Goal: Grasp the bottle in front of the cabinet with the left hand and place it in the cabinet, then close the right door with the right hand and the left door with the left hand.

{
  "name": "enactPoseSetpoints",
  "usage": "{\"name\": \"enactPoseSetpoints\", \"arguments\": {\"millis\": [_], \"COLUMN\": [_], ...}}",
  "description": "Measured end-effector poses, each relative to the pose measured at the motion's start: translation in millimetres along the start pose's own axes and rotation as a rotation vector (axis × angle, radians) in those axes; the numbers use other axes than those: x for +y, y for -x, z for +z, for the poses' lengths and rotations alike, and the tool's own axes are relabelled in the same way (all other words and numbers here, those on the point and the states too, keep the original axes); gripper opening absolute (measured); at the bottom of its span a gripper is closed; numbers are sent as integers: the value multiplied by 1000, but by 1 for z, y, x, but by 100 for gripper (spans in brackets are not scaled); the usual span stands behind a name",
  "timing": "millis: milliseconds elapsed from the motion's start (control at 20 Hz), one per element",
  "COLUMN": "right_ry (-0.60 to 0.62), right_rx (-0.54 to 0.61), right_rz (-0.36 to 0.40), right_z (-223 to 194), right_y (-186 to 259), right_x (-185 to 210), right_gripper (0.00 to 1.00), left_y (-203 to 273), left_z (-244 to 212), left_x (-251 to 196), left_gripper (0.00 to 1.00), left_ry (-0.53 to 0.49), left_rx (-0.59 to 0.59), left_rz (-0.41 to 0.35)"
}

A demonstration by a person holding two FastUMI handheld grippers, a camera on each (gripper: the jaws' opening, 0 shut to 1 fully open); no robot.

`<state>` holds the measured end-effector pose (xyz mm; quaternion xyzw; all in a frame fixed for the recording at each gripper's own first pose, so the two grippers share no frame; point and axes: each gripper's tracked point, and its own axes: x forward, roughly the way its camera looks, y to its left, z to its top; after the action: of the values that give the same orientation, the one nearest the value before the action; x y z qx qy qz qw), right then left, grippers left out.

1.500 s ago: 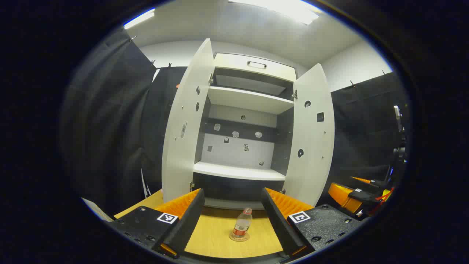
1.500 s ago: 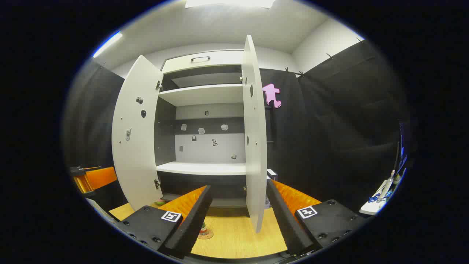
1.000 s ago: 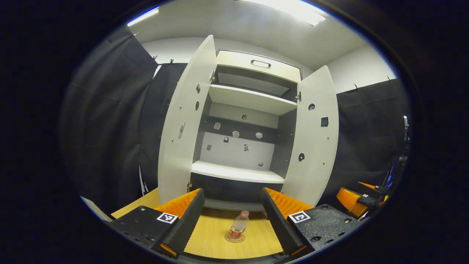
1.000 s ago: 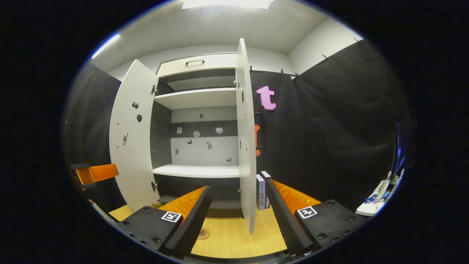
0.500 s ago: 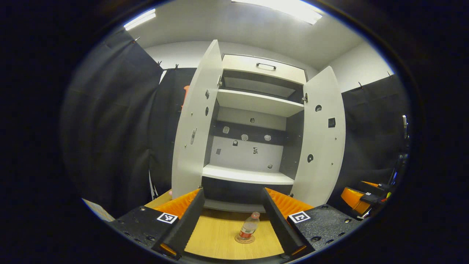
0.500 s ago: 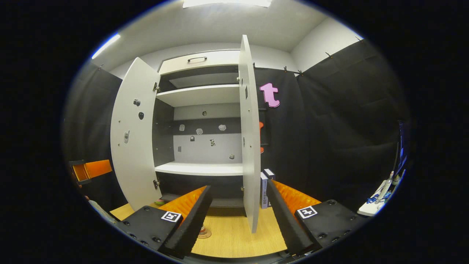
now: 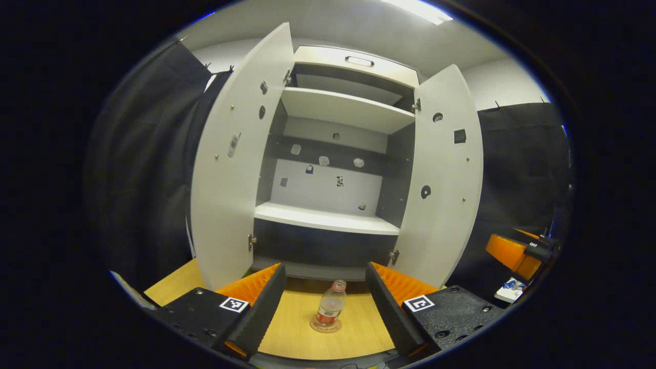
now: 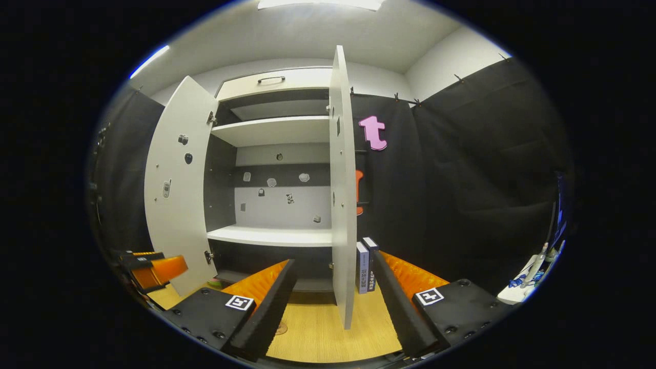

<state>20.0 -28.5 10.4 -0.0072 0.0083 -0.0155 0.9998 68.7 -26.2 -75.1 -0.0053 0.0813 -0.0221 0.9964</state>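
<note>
A small clear bottle [image 7: 329,306] with a red cap and red label stands upright on a round coaster [image 7: 313,326] on the wooden table, just in front of the white cabinet [image 7: 328,218]. The cabinet's left door [image 7: 228,169] and right door [image 7: 445,174] both stand wide open. My left gripper [image 7: 324,270] is open; the bottle stands ahead, between the lines of its fingers and apart from both. My right gripper [image 8: 333,261] is open and empty, facing the right door [image 8: 342,195] edge-on. In the right gripper view a finger hides the bottle.
Two upright boxes [image 8: 365,266] stand on the table just right of the right door. The other gripper shows far right [image 7: 515,253] and low left [image 8: 154,269]. White items [image 8: 528,279] lie at the far right. Black cloth walls close both sides.
The left gripper has come closer to the cabinet, which now looms larger, and the bottle has slid slightly left in its view. The right gripper has barely moved; the left gripper sits lower in its view.
</note>
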Motion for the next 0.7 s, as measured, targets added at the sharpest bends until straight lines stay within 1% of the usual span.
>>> {"name": "enactPoseSetpoints", "arguments": {"millis": [100,200,400,500,600,700], "right_ry": [1,6,33,37,51,68], "right_rx": [4,9,26,29,37,45], "right_rz": [-4,-7,-23,-25,-27,-36], "right_z": [0,0,-3,-4,-4,-5], "right_y": [-4,-9,-16,-18,-22,-25], "right_x": [-5,-10,-22,-28,-35,-45], "right_gripper": [98,98,98,98,98,99], "left_y": [-20,-39,-71,-87,-99,-109], "left_z": [-30,-59,-117,-145,-174,-197], "left_x": [-12,-19,-31,-31,-29,-22], "left_gripper": [95,95,95,95,95,96], "left_ry": [-22,-48,-44,-21,6,3], "left_rx": [56,107,221,278,336,374], "left_rz": [-29,-39,-66,-59,-34,-6]}}
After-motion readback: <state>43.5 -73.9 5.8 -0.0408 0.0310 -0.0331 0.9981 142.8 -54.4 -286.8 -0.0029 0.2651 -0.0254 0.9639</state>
